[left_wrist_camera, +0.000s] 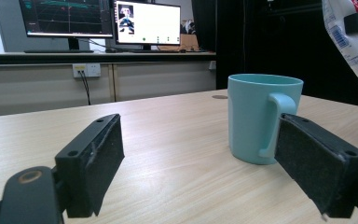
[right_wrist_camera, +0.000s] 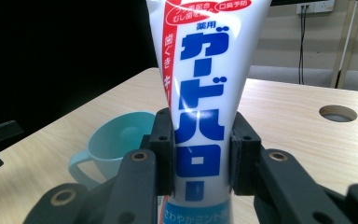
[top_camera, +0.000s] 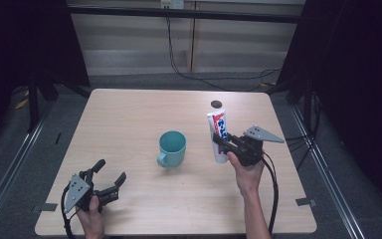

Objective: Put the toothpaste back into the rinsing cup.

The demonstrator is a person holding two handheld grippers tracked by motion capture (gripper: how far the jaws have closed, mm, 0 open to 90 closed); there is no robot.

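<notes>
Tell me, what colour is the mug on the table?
The mug is light turquoise all over; the left gripper view shows it best.

Beside the mug we see our two grippers, left and right, both black with two flat, foam-lined jaws. Each carries a grey three-cornered plate on top, round screw heads at the jaw pivots, and a black cable trailing back. Our forearms are bare, without sleeves.
</notes>
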